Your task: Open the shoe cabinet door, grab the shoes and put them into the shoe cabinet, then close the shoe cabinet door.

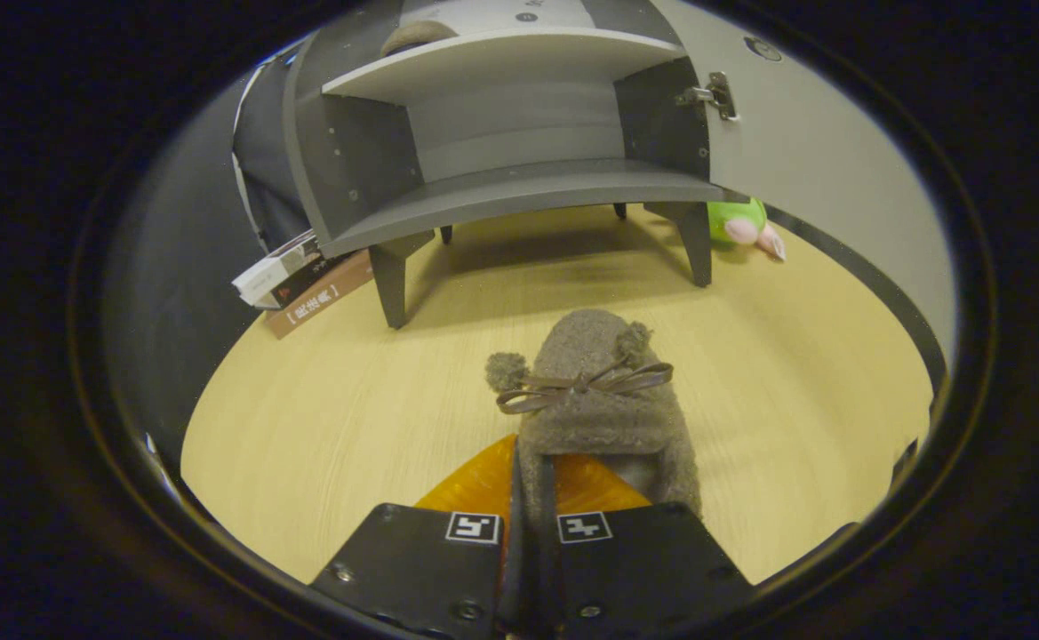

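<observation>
A fuzzy grey-brown slipper [592, 391] with a ribbon bow and two pompoms sticks out ahead of my gripper [530, 498], toe pointing away. Both fingers press on the rim of its heel opening, so the gripper is shut on it. The slipper hangs a little above the wooden table [323, 427]. Beyond it stands the grey shoe cabinet [501, 191] on short legs, its door [803, 151] swung open to the right with a metal hinge showing. The lower shelf holds nothing that I can see; a rounded brown object [417, 36] sits on the shelf above.
Several books [301, 284] lie stacked on the table left of the cabinet's front leg. A green and pink plush toy [744, 227] lies by the cabinet's right leg, under the open door. Bare table stretches between the slipper and the cabinet.
</observation>
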The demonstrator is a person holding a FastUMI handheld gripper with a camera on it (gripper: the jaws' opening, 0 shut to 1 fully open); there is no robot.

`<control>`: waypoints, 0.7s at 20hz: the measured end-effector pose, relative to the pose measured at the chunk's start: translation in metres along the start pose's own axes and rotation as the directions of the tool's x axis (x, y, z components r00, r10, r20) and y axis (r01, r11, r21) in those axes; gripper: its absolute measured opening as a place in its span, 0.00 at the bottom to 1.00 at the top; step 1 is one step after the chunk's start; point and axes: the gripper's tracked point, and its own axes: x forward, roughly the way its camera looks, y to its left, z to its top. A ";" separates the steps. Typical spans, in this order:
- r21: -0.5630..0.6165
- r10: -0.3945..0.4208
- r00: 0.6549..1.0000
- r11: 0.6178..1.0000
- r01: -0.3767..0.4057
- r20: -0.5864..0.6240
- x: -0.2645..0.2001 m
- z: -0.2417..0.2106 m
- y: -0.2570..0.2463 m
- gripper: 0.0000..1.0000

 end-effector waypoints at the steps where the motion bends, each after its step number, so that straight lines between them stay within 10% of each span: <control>1: 0.005 0.011 1.000 1.000 -0.012 0.005 -0.004 0.001 0.000 0.10; 14: -0.065 0.112 0.984 0.993 -0.103 0.136 -0.110 0.048 0.013 0.07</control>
